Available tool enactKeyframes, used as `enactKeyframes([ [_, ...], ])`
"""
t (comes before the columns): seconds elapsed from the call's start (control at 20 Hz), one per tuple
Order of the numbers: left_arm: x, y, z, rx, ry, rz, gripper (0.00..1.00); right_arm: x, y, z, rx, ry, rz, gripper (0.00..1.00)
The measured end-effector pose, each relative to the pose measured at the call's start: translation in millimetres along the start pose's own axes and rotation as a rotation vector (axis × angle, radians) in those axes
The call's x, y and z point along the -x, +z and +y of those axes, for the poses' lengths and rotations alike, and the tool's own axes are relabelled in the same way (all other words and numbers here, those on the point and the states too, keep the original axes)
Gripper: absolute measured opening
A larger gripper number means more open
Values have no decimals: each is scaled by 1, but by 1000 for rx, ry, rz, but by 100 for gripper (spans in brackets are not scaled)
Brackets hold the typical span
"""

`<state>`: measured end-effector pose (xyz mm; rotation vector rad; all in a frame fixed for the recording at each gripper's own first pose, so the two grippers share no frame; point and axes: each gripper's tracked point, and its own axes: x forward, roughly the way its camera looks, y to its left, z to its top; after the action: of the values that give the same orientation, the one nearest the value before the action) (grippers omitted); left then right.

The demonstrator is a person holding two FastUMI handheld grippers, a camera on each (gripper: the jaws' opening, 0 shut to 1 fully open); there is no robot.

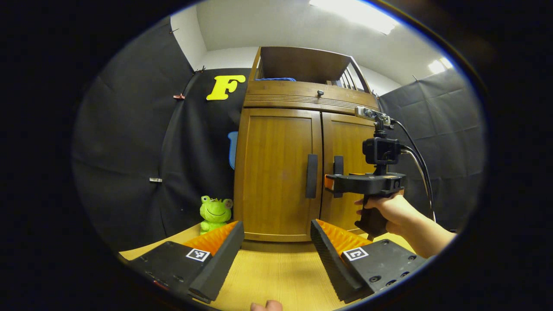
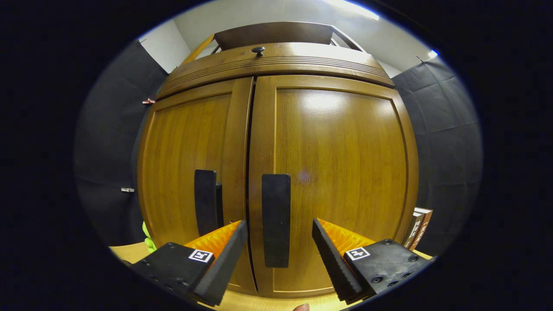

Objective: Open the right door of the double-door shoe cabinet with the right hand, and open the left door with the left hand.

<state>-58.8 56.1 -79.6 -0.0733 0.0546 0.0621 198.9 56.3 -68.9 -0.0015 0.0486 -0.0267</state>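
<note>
The shoe cabinet (image 2: 276,151) stands shut on the wooden table (image 1: 276,276), both doors closed. Nearest, the right gripper (image 2: 276,242) hangs spread wide with the right door's handle (image 2: 276,220) between its fingers, neither touching it. The left gripper (image 1: 276,246), also spread, waits well back from the left door's handle (image 1: 311,176). Closing off-centre could let a finger slip off the slim handle or catch the neighbouring one just beside it; a hard pull might shift the cabinet toward the frog toy (image 1: 214,213) beside it.

Parted gripper (image 2: 278,248) flanking right-door handle (image 2: 276,220)
</note>
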Motion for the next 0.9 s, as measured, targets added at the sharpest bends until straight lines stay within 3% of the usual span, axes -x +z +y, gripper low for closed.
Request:
enactKeyframes([
  [0.15,0,-1,9,13,13,9,96,-12,-1,-1,-30,-25,6,71],
  [0.3,1,2,13,27,21,2,95,-15,-2,7,-41,38,8,34],
  [0.4,1,6,11,38,13,-7,95,-9,-3,6,10,67,13,34],
  [0.55,2,7,9,38,9,-12,95,8,-7,2,7,98,38,24],
  [0.9,3,4,-3,8,3,-14,95,85,11,-17,-40,203,32,27],
])
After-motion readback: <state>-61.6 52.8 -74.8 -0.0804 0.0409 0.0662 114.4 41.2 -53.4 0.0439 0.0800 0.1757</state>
